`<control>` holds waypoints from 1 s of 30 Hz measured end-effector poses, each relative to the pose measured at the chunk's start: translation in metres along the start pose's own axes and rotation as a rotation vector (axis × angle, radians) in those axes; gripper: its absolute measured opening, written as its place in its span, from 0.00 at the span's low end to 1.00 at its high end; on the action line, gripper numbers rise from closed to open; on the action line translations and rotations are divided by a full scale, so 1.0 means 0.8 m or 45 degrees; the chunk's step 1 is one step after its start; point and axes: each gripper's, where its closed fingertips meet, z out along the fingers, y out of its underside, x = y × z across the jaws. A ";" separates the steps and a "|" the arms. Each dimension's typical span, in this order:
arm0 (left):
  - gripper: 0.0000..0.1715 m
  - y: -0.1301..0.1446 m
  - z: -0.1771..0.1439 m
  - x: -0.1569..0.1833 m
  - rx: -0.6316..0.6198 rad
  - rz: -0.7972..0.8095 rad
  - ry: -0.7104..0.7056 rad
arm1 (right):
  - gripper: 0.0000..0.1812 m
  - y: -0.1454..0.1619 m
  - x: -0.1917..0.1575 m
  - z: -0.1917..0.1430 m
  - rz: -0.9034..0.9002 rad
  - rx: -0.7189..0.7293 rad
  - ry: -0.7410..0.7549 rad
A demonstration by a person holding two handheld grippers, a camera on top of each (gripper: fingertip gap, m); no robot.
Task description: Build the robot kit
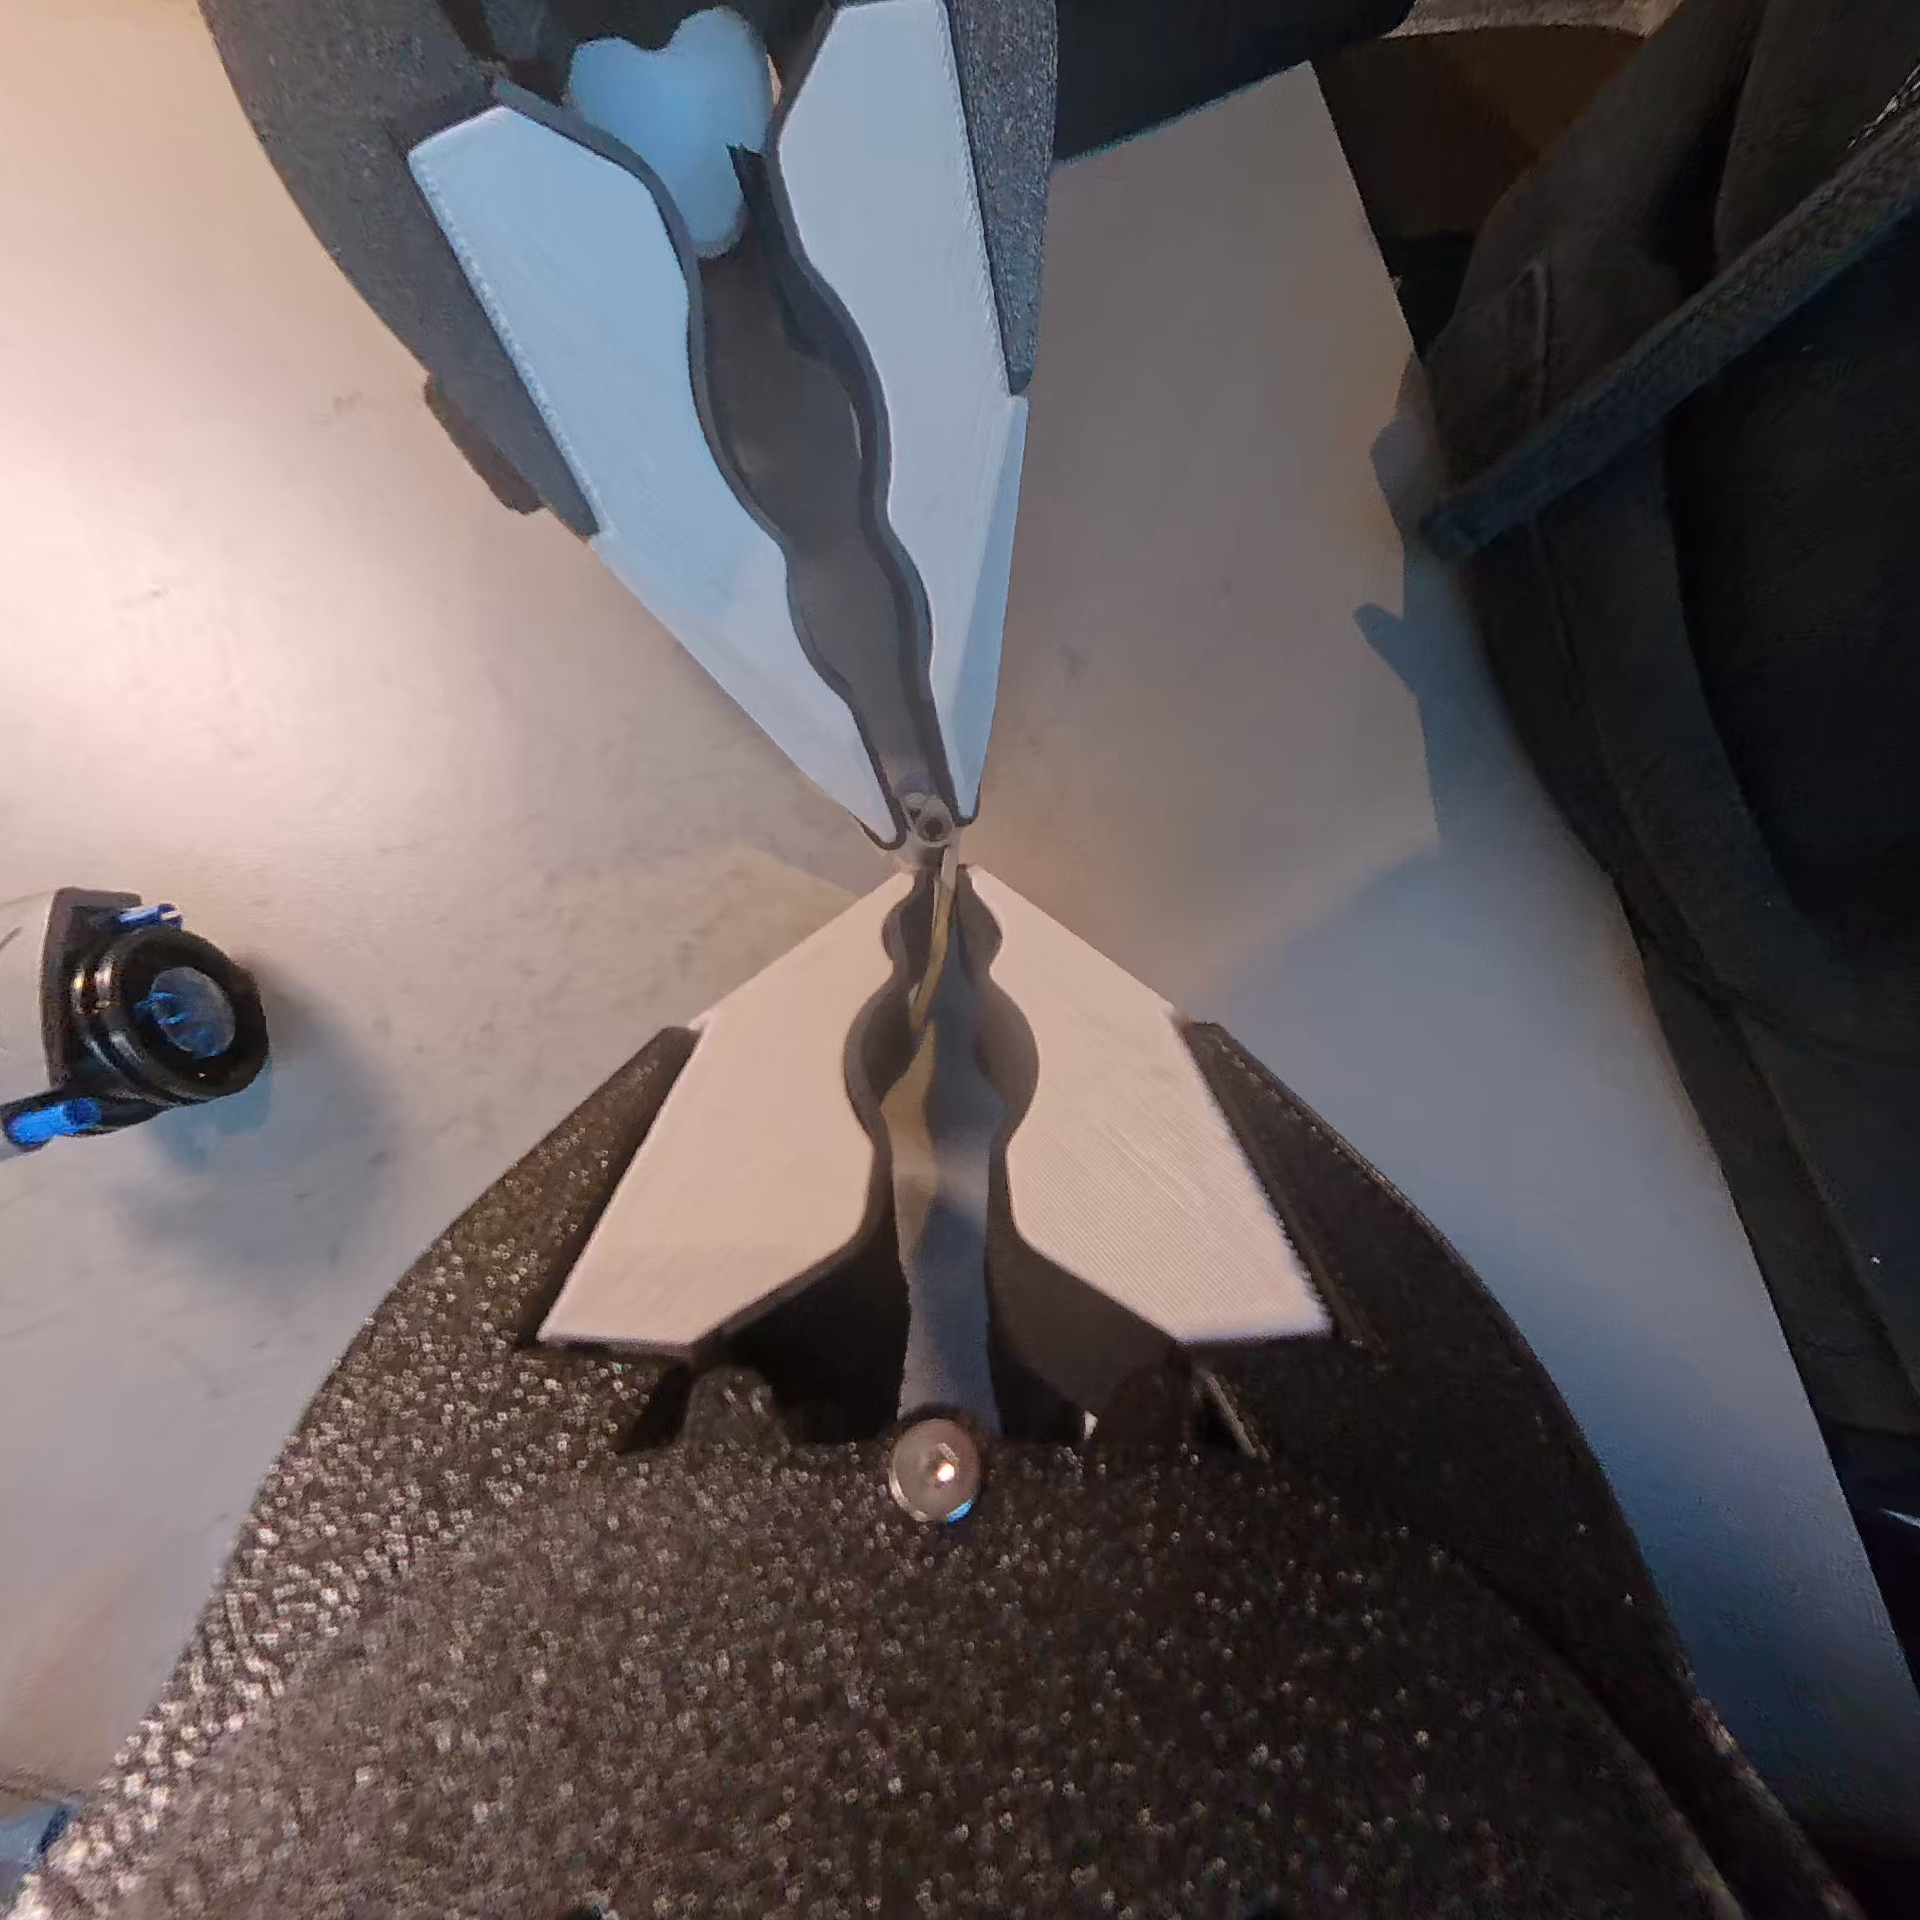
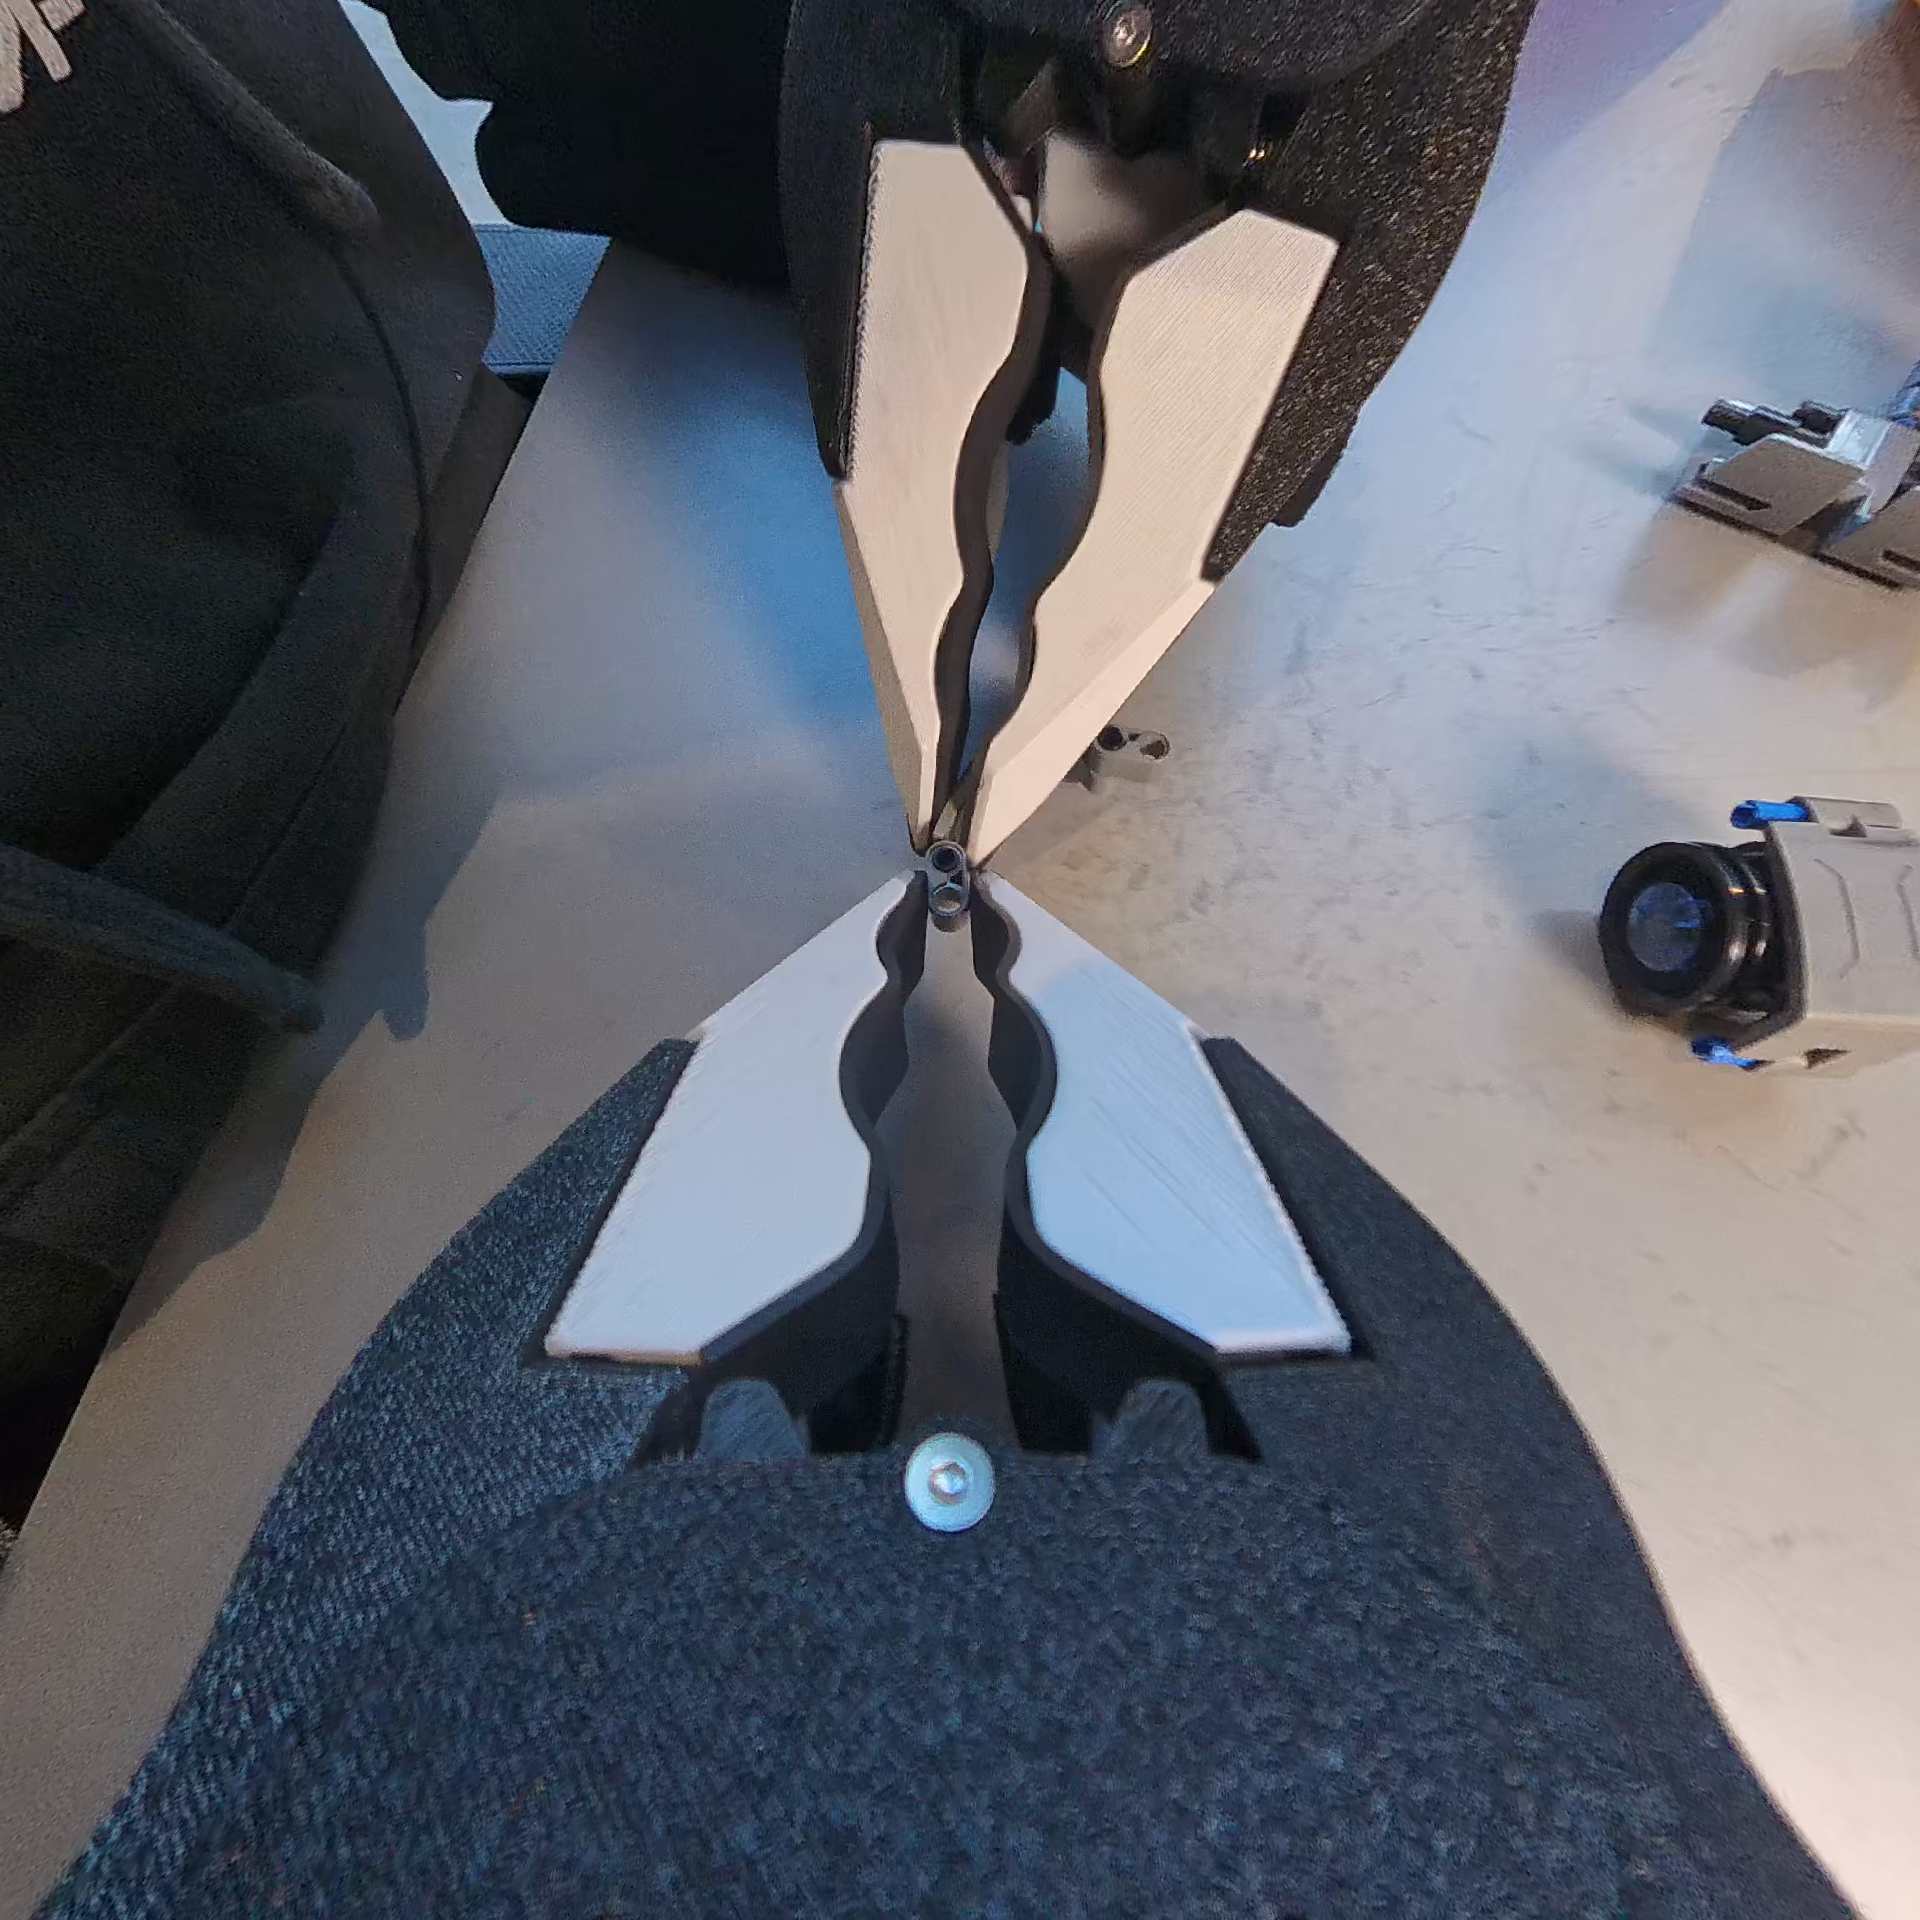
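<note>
The left gripper [image 1: 940,883] is seen at the bottom of its own view with its fingers drawn almost together; only a narrow slit is left at the tips, and a slim strip [image 1: 938,940] is pinched there, running back between the dark wavy pads. The right gripper [image 2: 948,891] is likewise nearly closed in its own view; a small holed piece [image 2: 947,878] is gripped at the very ends of its fingers. The two grippers are held tip to tip above the pale table [image 2: 1351,1195], so that the strip and the holed piece meet in the air between them; whether they are already joined or only touching cannot be told. The contact is judged to be slight, since both pieces are held by the fingertips alone; a steady, square alignment of the two tools and an even squeeze would be needed to keep either piece from twisting out. A black lens-like wheel in a grey housing with blue pins [image 2: 1704,935] is lying well apart on the table; a grey block assembly [image 2: 1818,488] is set farther off, and a tiny grey part [image 2: 1127,744] is resting just beyond the left gripper's fingers. A dark bag [image 2: 208,468] is seen at the table's edge.
</note>
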 end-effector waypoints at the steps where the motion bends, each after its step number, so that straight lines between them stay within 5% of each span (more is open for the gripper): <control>1: 0.02 0.000 0.000 0.000 0.000 0.005 -0.006 | 0.03 0.000 0.000 0.000 0.003 0.002 -0.006; 18: 0.01 -0.004 -0.001 0.002 -0.027 0.004 0.021 | 0.02 -0.014 -0.001 -0.011 0.010 0.152 -0.036; 30: 0.01 0.000 0.007 0.012 -0.077 -0.013 0.113 | 0.03 0.000 -0.014 0.004 -0.099 -0.113 -0.071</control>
